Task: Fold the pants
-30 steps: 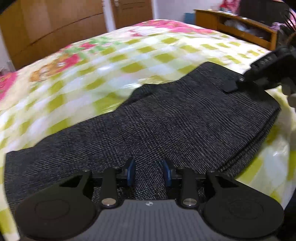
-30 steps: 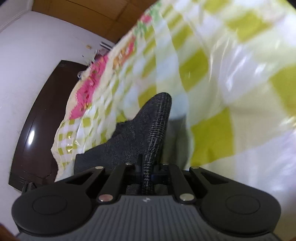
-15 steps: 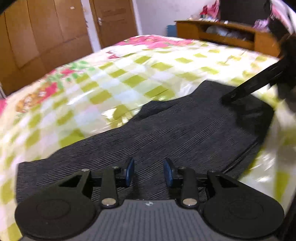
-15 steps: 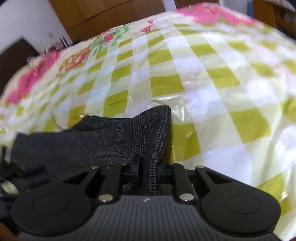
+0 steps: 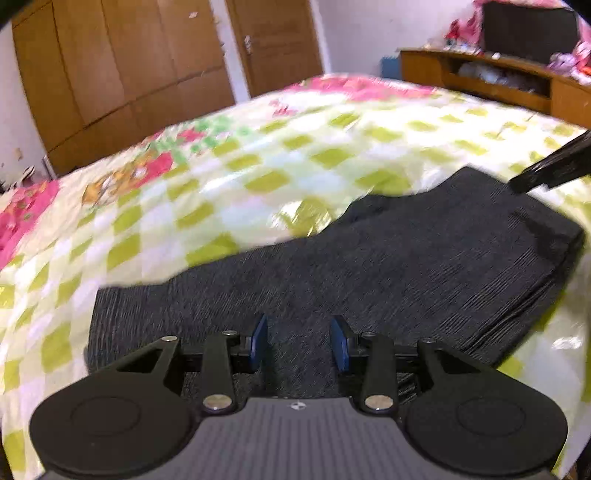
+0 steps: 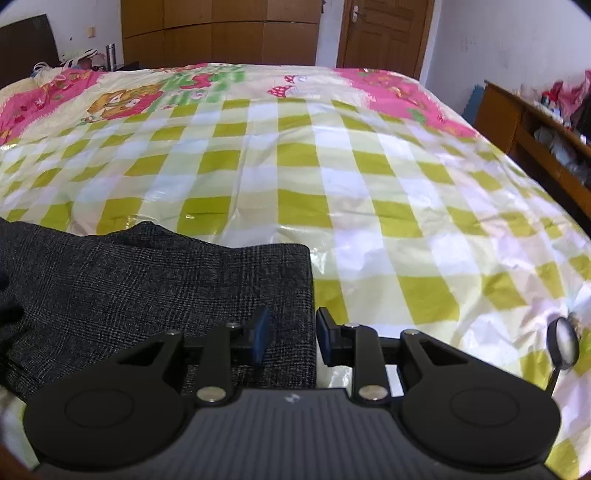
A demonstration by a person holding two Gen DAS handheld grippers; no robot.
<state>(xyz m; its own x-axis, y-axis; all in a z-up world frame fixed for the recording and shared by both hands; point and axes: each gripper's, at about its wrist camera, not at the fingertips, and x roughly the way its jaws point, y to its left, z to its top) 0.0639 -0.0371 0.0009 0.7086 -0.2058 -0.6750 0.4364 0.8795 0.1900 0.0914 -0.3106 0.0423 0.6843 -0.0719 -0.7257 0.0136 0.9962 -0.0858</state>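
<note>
Dark grey checked pants [image 5: 406, 258] lie folded flat on the bed's green-and-white checked cover [image 5: 258, 162]. My left gripper [image 5: 299, 343] hovers over the near part of the cloth. Its jaws are opening and grip nothing. In the right wrist view the pants [image 6: 147, 280] fill the lower left, with a straight folded edge on their right. My right gripper [image 6: 291, 338] stands above that edge with its jaws opening. The cloth lies below and between the blue pads [image 6: 260, 336], which do not press on it. A finger of the right gripper [image 5: 546, 166] shows over the pants' far corner.
The checked cover [image 6: 369, 184] spreads wide beyond the pants, with pink cartoon print at its far end. A wooden shelf unit [image 6: 535, 140] stands along the right side. Wardrobes [image 6: 221, 33] and a door [image 6: 384, 33] are behind, and a dark headboard [image 6: 26, 40] at far left.
My right gripper let go of the pants' folded edge, lifted and rolled level; the cloth now lies flat. My left gripper's jaws spread a little wider and its view tilted up.
</note>
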